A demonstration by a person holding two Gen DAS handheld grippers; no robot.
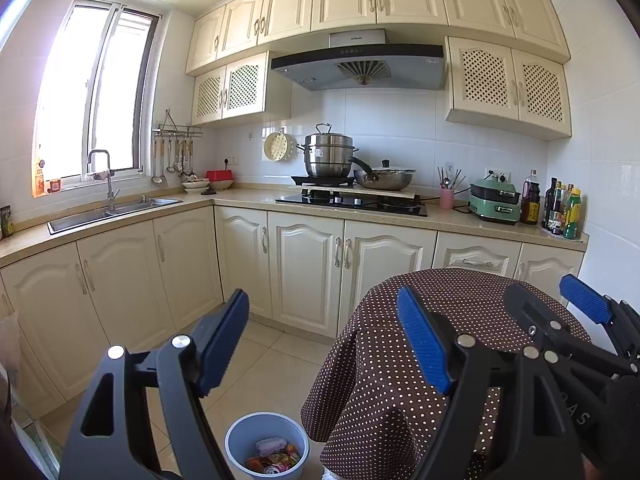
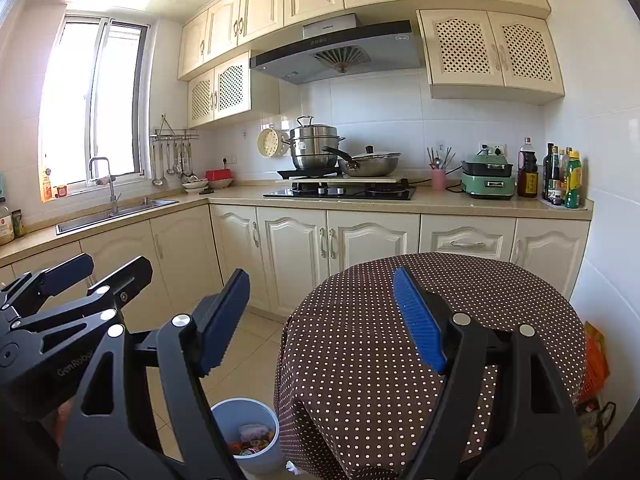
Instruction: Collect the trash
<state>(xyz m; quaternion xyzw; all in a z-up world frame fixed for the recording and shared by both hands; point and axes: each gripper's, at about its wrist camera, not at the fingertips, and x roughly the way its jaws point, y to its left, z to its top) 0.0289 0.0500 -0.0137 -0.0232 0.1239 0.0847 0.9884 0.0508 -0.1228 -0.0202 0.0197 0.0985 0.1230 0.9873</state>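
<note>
A pale blue trash bin [image 1: 267, 446] stands on the tiled floor beside a round table [image 1: 472, 292] with a brown polka-dot cloth. Colourful wrappers [image 1: 274, 458] lie inside the bin. The bin also shows in the right wrist view [image 2: 245, 432], left of the table [image 2: 360, 340]. My left gripper [image 1: 324, 332] is open and empty, held above the floor and the table's left edge. My right gripper [image 2: 322, 312] is open and empty over the table's left side. The right gripper shows at the right of the left wrist view [image 1: 556, 300]; the left gripper shows at the left of the right wrist view [image 2: 108, 272].
Cream kitchen cabinets [image 1: 304, 276] run behind the table, with a sink [image 1: 112, 214], a hob with pots [image 1: 352, 196] and bottles [image 1: 560, 208] on the counter. An orange bag [image 2: 596, 364] lies against the wall, right of the table.
</note>
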